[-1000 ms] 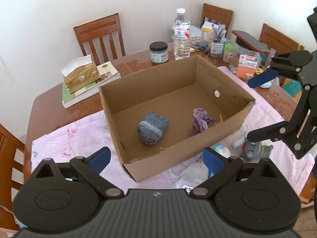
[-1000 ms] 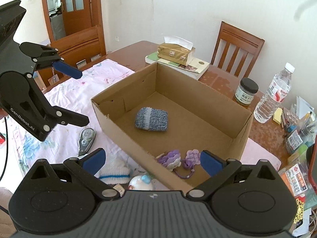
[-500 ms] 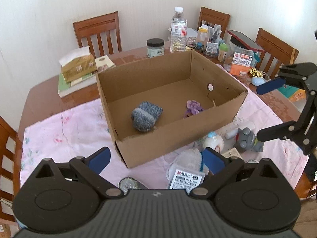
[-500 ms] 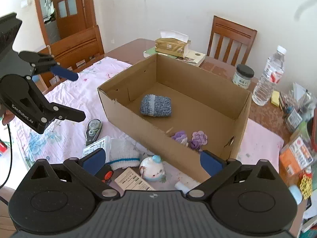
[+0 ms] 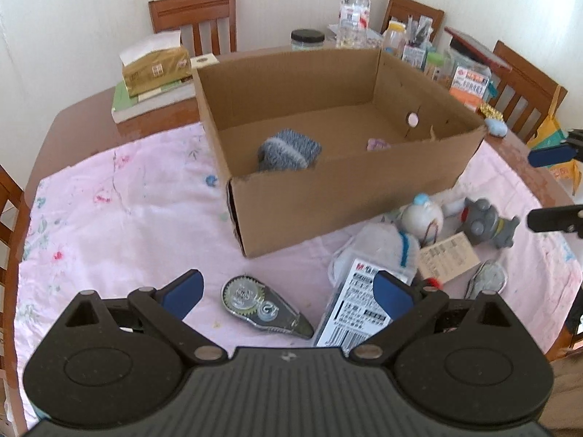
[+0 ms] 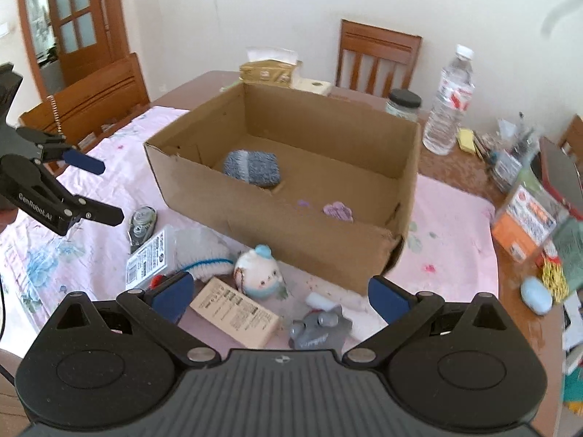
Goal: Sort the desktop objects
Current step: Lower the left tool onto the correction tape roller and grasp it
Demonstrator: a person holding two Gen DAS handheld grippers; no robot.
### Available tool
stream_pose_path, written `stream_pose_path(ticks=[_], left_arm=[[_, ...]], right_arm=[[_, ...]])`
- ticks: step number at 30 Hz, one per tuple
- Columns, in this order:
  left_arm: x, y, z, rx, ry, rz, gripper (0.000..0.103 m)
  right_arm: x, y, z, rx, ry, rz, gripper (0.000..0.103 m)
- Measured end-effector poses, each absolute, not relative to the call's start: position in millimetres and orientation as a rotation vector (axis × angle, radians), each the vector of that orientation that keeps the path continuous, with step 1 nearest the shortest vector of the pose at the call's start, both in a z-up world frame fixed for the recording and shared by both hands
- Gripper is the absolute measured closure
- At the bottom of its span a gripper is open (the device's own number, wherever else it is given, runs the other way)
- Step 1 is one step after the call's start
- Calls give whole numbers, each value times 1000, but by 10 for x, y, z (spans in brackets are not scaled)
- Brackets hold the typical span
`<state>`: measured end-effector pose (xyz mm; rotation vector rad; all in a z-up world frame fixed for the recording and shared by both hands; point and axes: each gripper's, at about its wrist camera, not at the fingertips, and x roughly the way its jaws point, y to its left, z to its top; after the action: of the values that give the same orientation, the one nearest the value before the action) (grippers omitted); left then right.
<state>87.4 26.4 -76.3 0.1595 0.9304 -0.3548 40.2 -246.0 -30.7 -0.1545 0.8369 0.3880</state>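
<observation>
The box (image 5: 349, 196) stands open-topped on the pink cloth (image 5: 120, 211), with a blue-grey knit piece (image 5: 289, 153) and a purple item (image 5: 379, 144) already inside. The items left to sort lie in a cluster on the cloth just in front of the box: tape dispenser (image 5: 260, 304), labelled pack (image 5: 355, 307), white knit piece (image 5: 386, 245), round doll (image 6: 259, 269), grey toy (image 6: 319, 327) and tag card (image 6: 237, 313).

The left gripper (image 5: 288, 291) hangs above the dispenser and pack with its jaws apart and nothing between them. The right gripper (image 6: 280, 293) hangs above the card, doll and grey toy, jaws likewise apart and empty.

Step in hand, as judged: select and approach one item. Recommended procedure:
- Take one item per gripper; the dispenser lies apart from the rest and is the cleanest pick for the left side.
- Straddle the dispenser across its narrow width.
- The doll, card and white knit touch or overlap; lift vertically to avoid dragging neighbours.
- Avoid pinching the cloth, which may pull the cluster along.
- Clear the box wall before release.

The cloth covers part of a brown wooden table (image 5: 83, 116). Beyond the box stand a tissue pack on books (image 5: 155, 67), a jar (image 6: 402, 103), a bottle (image 6: 450, 103) and assorted clutter. Wooden chairs (image 6: 377, 58) surround the table; a glazed door (image 6: 71, 18) is set in the light-coloured wall.
</observation>
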Motion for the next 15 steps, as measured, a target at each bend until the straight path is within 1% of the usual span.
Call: stream_pose_path(ticks=[8, 15], left_arm=[[1032, 359, -1026, 150, 982, -363, 4], [1290, 426, -1224, 190, 981, -310, 4]], right_arm=[[328, -2541, -438, -88, 886, 315, 0], [259, -2575, -485, -46, 894, 220, 0]])
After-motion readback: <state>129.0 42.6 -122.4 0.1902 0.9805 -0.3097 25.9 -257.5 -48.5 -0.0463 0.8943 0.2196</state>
